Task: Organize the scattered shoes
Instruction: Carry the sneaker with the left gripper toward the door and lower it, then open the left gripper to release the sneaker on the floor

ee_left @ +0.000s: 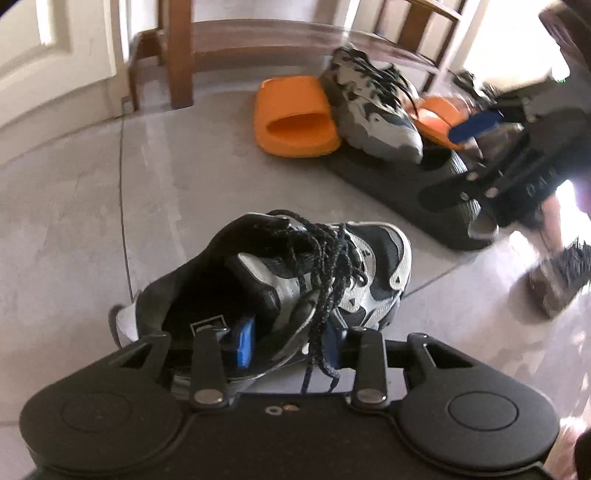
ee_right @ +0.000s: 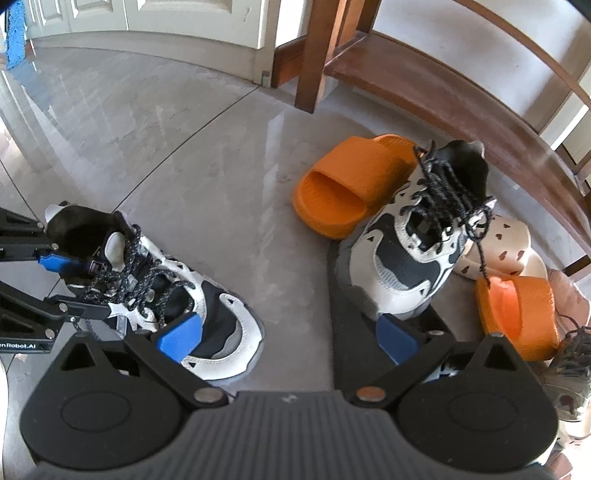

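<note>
A black, white and grey sneaker (ee_left: 295, 273) lies on the floor right in front of my left gripper (ee_left: 290, 343). The gripper is shut on the sneaker's side wall, one blue pad inside the opening and one outside. The same sneaker shows in the right wrist view (ee_right: 177, 295) with the left gripper (ee_right: 70, 280) on it. Its matching sneaker (ee_right: 410, 254) stands on a black mat (ee_right: 354, 332) beside an orange slide (ee_right: 347, 184). My right gripper (ee_right: 288, 338) is open and empty above the floor between the two sneakers.
A second orange slide (ee_right: 521, 314) and a cream spotted clog (ee_right: 502, 247) lie at the right, with a beige sneaker (ee_right: 569, 384) at the far right. A wooden bench (ee_right: 443, 88) stands behind the shoes. White doors (ee_right: 147, 18) line the back. The person's foot (ee_left: 561, 273) is at right.
</note>
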### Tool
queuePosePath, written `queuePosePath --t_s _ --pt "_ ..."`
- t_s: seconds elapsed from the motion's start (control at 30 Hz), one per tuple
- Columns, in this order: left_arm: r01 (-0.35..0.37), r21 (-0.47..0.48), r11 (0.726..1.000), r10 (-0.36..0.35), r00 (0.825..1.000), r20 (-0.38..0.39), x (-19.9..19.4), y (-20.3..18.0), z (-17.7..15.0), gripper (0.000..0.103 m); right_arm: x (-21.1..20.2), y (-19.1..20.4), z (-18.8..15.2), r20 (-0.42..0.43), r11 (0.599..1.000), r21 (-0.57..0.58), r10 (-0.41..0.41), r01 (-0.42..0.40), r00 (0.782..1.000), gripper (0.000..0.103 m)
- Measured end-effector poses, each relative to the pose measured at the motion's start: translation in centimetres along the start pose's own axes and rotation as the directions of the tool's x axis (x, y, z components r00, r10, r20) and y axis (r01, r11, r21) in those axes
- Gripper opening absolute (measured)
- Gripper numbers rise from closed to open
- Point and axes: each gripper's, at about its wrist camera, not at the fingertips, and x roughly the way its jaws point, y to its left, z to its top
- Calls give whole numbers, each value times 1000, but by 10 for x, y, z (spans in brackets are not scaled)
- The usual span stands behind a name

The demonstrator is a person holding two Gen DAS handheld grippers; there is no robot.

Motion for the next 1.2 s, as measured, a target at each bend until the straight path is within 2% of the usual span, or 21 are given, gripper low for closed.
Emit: queuePosePath --t_s 0.2,0.33,0.4,0.47,0.5,0.57,0.63,0.7,0.73,0.8,0.9,0.97,1.03,1.07,1.17,1.2 --pt "-83 137 987 86 996 -13 -6 16 0 45 0 4 -2 -2 1000 -25 7 -7 1000 101" --pt "-181 189 965 185 983 -2 -7 29 2 51 2 4 -2 -10 1000 -14 16 -16 1000 101" --pt "-297 171 940 299 954 13 -8 37 2 56 2 5 -2 -9 1000 -19 17 -17 1000 101" --pt "-407 133 904 408 913 24 -8 42 1 55 2 6 -1 -7 1000 -20 20 -20 1000 102" --pt "-485 81 871 484 875 35 -12 46 -1 57 2 6 -1 -8 1000 -19 21 -21 1000 102" --pt "-442 -24 897 442 896 41 -24 49 -1 57 4 6 -2 -9 1000 -16 22 -22 1000 102" --pt "-348 -109 931 355 934 49 -32 50 -1 58 5 6 -2 -11 1000 -15 23 -24 1000 102" --pt "-187 -185 965 208 973 99 -39 41 0 57 6 6 -2 -15 1000 -14 24 -25 1000 102" --pt "-119 -158 980 142 979 144 -39 28 2 57 7 6 -1 -16 1000 -12 25 -25 1000 102" --pt "-78 -70 994 90 979 184 -31 8 7 58 7 7 0 -15 1000 -11 27 -27 1000 102" --pt "-35 50 998 24 978 209 -14 -16 17 57 6 8 1 -9 1000 -16 23 -23 1000 102" --pt "-1 48 999 -7 984 177 3 -13 24 57 4 7 0 -3 1000 -20 7 -8 1000 102" --pt "-2 18 1000 0 994 107 26 -11 29 54 3 3 -1 -4 1000 -11 -1 1 1000 102" --pt "-6 9 1000 5 997 76 36 -10 32 50 3 1 -2 -6 1000 -3 -4 4 1000 102" --pt "-66 82 994 61 996 63 38 -13 26 38 4 -4 -5 -16 1000 9 -11 11 1000 102" --pt "-119 107 987 115 992 45 35 -14 21 36 5 -4 -5 -18 1000 10 -12 12 1000 102"
